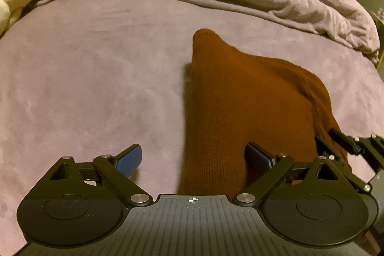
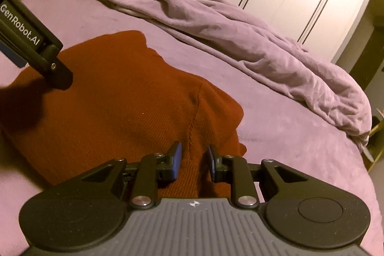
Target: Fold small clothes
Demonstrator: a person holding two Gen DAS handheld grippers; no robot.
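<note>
Black tool (image 1: 195, 157) linkages, blue pads (image 1: 129, 160), silver screws, ribbed grey housings.

Your left wrist cam stares steeply down, close over the bed (image 1: 84, 88); the right looks shallower. Both share the rust sweater (image 1: 240, 100).

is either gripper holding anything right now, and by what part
The right gripper is closed on the rust-brown knit garment, pinching a raised fold along its near edge by a seam. The left gripper is wide open and holds nothing.
</note>
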